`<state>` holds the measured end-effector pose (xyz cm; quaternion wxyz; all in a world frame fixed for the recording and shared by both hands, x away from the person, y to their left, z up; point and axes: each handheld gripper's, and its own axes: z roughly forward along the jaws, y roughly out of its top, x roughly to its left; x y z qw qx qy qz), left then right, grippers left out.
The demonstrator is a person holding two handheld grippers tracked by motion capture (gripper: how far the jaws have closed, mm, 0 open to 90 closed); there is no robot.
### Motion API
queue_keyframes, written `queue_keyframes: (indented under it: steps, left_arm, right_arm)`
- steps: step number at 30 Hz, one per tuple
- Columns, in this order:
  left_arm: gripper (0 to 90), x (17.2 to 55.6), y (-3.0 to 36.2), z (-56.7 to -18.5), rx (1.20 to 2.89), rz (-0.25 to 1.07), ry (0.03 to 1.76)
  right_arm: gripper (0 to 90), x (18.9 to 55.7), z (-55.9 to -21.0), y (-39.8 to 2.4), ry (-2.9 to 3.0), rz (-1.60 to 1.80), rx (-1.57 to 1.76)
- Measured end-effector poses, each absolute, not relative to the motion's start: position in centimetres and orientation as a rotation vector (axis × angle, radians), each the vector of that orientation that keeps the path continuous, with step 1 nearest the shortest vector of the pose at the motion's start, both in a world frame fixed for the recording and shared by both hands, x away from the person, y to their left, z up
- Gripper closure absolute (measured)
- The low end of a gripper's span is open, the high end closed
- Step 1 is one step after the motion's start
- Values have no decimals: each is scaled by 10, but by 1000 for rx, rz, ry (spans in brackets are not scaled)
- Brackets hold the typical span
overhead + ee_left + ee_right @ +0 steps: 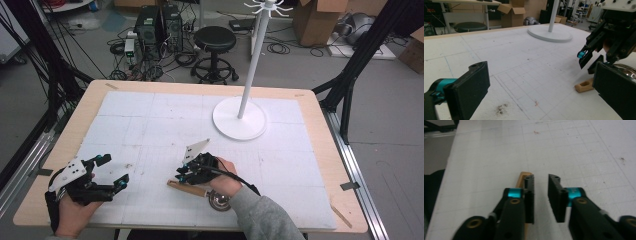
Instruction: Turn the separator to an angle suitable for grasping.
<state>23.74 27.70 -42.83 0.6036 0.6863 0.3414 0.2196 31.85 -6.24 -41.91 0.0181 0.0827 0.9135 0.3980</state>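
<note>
We see the right gripper low over the white tabletop, jaws parted to a narrow gap with nothing between them; in the right gripper view only bare white mat shows in the gap. The wooden handle lies flat on the tabletop just outside the jaw drawn on the left in that view, running along it and poking out past its tip; we cannot tell if jaw and handle touch. No pad presses on it, so nothing is gripped. From the high view the wooden handle runs under the right hand to a shiny metal bowl part near the tabletop's near edge, partly hidden by the wrist and grey sleeve. In the left gripper view the handle end sits just below the right gripper, with the metal rim behind the near jaw. The left gripper is well apart from the handle, held up in the left hand, jaws spread wide and empty; in its own view only mat lies between them. Beyond both pairs of jaws stands a white stand with a round base.
</note>
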Motion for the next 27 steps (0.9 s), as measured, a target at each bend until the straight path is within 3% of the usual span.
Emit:
queue_keyframes:
  steps: [5,6,11,14,15,16,18,27]
  left_arm:
    - [18,239,275,-428,1591,503,786]
    - [18,239,274,-428,1588,500,787]
    - [18,241,274,-428,1586,499,780]
    - [18,243,272,-428,1586,494,778]
    - [18,244,271,-428,1584,492,777]
    - [18,245,271,-428,1588,491,772]
    - [18,247,269,-428,1591,488,767]
    - [18,253,262,-428,1590,470,758]
  right_arm:
    - [508,312,-414,-70,2820,1238,289]
    - [391,310,-411,-75,2804,1235,341]
    - [325,308,-407,-81,2827,1249,367]
    - [188,305,-407,-84,2846,1239,401]
    - [92,300,-407,-84,2859,1191,418]
    - [92,300,-407,-84,2859,1191,418]
    - [3,296,-408,-83,2874,1139,401]
    - [3,285,-406,-82,2916,997,391]
